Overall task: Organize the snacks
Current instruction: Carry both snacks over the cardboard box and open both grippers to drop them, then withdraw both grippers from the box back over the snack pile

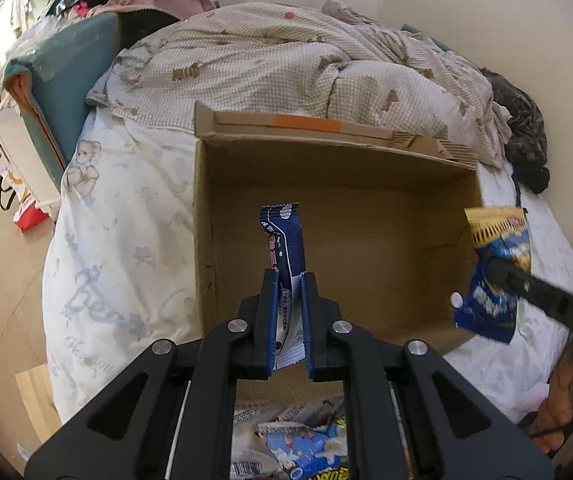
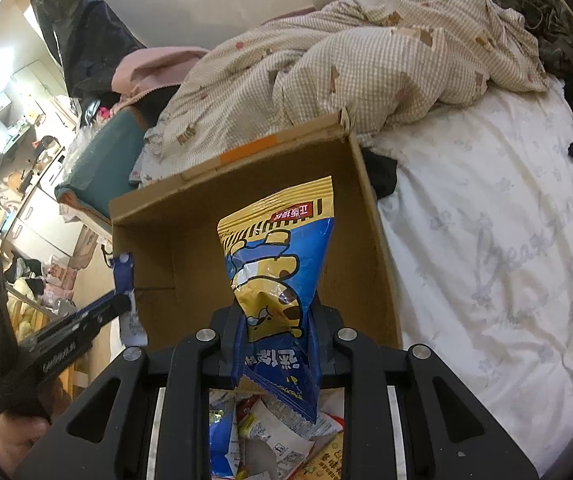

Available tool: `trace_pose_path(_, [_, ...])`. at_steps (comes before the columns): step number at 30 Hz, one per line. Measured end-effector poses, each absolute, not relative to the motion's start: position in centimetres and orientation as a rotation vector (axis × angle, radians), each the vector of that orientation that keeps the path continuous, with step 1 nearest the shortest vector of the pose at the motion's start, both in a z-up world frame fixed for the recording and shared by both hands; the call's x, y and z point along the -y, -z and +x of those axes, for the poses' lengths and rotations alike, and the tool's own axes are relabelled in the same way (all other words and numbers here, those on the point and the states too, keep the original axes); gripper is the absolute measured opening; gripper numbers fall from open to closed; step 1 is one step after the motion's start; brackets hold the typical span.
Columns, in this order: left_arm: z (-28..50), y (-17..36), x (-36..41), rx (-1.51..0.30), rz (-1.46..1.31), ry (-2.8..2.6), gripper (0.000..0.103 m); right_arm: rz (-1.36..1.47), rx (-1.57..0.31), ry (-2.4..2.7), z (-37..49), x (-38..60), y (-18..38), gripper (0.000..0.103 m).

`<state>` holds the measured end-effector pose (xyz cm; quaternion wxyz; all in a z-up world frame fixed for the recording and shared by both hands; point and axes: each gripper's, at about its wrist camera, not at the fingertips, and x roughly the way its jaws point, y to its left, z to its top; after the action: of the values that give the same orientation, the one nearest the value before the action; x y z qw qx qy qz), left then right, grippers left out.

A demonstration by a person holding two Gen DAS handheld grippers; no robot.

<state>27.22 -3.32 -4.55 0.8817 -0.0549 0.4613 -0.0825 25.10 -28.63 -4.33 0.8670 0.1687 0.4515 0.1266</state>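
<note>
An open cardboard box (image 1: 366, 160) (image 2: 190, 200) sits on the bed, its inside bare. My left gripper (image 1: 289, 280) is shut on a dark blue and white snack bar wrapper (image 1: 284, 240) and holds it upright over the box; it also shows in the right wrist view (image 2: 124, 276). My right gripper (image 2: 276, 312) is shut on a blue and yellow snack bag (image 2: 278, 256), held over the box's near edge; the bag also shows in the left wrist view (image 1: 498, 272). A pile of loose snack packets (image 1: 298, 440) (image 2: 278, 436) lies below both grippers.
A rumpled checked duvet (image 1: 286, 60) lies behind the box. The white printed sheet (image 2: 486, 240) spreads to the box's right and to its left (image 1: 126, 220). A teal cushion (image 1: 70, 72) stands at the bed's left edge. A dark garment (image 1: 526, 136) lies at far right.
</note>
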Motion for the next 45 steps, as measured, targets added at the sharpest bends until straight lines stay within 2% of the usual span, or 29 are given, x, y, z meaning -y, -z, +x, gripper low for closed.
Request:
trace_pose_path(23, [26.6, 4.8, 3.9, -0.976, -0.074, 0.137, 0.011, 0.367, -0.999, -0.264, 26.1, 28.4, 6.0, 0.029])
trace_pose_path(24, [26.6, 4.8, 3.9, -0.975, -0.073, 0.131, 0.011, 0.37, -0.998, -0.263, 26.1, 28.4, 6.0, 0.033])
trace_pose_path(25, [26.5, 4.8, 3.9, -0.974, -0.072, 0.126, 0.012, 0.371, -1.0, -0.254, 26.1, 28.5, 6.0, 0.041])
trace_pose_path(26, [26.5, 4.8, 3.8, -0.973, -0.073, 0.126, 0.013, 0.378, -0.998, -0.251, 26.1, 28.6, 6.0, 0.047])
trace_pose_path(27, [26.6, 4.7, 3.7, -0.973, -0.077, 0.13, 0.021, 0.389, -0.992, -0.249, 26.1, 28.8, 6.1, 0.059])
trace_pose_path(28, [26.6, 4.6, 3.6, -0.973, -0.083, 0.131, 0.035, 0.4, -0.983, -0.244, 26.0, 28.9, 6.0, 0.069])
trace_pose_path(29, [26.6, 4.6, 3.5, -0.971, -0.091, 0.131, 0.058, 0.406, -0.975, -0.235, 25.9, 29.0, 5.9, 0.071])
trace_pose_path(31, [26.5, 4.3, 3.3, -0.961, -0.122, 0.127, 0.085, 0.408, -0.968, -0.234, 26.0, 29.2, 5.7, 0.072])
trace_pose_path(45, [25.9, 3.6, 3.7, -0.916, -0.111, 0.129, 0.087, 0.376, -0.956, -0.238, 25.9, 28.4, 5.1, 0.074])
